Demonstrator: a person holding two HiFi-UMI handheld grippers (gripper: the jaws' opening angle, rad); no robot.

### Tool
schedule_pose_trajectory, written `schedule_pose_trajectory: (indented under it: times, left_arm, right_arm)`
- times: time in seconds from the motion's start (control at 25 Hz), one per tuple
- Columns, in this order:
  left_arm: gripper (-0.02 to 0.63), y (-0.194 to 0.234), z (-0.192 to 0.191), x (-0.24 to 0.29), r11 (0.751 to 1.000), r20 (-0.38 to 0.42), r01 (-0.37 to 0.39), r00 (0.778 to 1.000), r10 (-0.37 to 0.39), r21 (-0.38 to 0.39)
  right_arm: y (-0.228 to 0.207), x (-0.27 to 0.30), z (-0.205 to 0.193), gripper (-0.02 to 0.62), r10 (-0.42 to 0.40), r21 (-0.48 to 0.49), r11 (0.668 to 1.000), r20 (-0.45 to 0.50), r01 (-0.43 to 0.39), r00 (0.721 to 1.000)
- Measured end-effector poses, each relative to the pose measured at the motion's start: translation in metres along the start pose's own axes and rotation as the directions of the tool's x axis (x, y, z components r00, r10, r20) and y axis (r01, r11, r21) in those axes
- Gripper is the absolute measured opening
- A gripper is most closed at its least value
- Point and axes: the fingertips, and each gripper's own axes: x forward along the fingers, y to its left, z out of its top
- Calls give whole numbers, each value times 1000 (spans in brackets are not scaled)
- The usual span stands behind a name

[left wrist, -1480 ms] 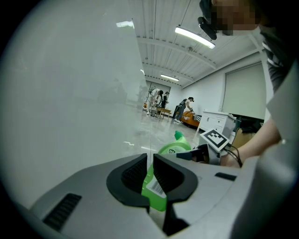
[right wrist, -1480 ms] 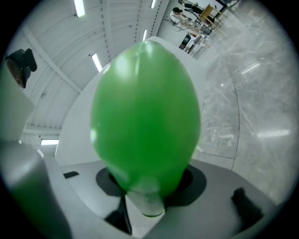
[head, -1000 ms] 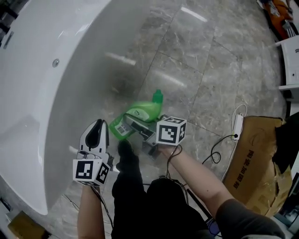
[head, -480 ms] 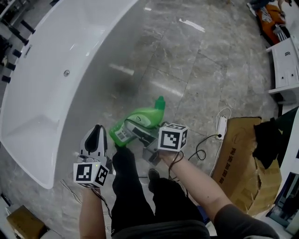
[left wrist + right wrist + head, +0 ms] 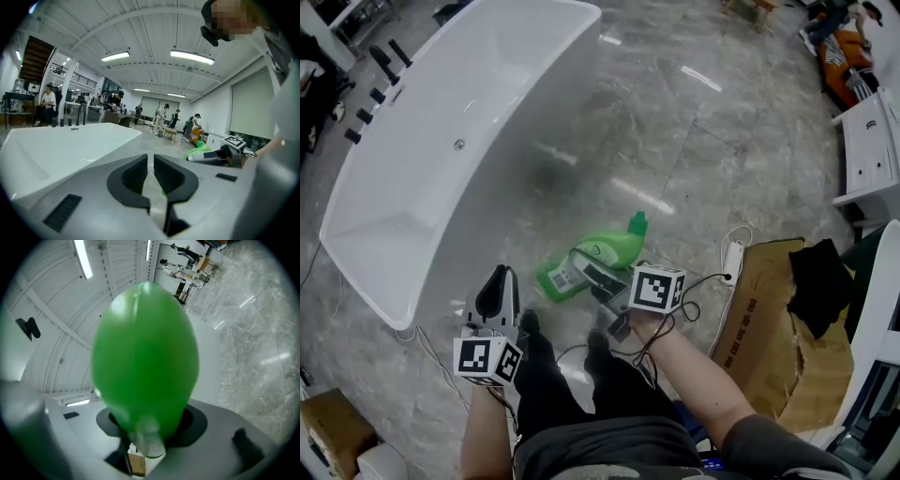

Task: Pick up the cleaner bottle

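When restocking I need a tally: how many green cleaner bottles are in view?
1. The green cleaner bottle is gripped in the right gripper, near the white bathtub. More could be hidden behind the cardboard box.

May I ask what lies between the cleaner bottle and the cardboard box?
In the head view, a white power strip on the marble floor lies between cleaner bottle and box.

Left tool (image 5: 499, 277) closed, right tool (image 5: 592, 278) gripping
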Motion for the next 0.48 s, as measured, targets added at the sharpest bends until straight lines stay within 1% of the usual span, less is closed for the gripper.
schedule_pose_trajectory:
  times: [0.16,0.28,0.36,0.48]
  left_arm:
    - [51,-11,16,-26,1000,22,-4,1000,4,1]
    - [51,-17,22,-48,1000,29,1,1000,0,-7]
    - [51,-19,23,-64,1000,34,12,999,-12,-18]
    - [51,-20,23,-90,999,29,46,999,-46,-14]
  right_arm:
    - [32,-23,-12,195,3,9,1000,33,-4,999]
    - [54,-35,-25,195,-5,-13,1000,34,5,999]
    - [69,-41,-34,195,-5,-23,1000,36,5,999]
    - [88,-47,-52,195,-4,-3,1000,62,4,998]
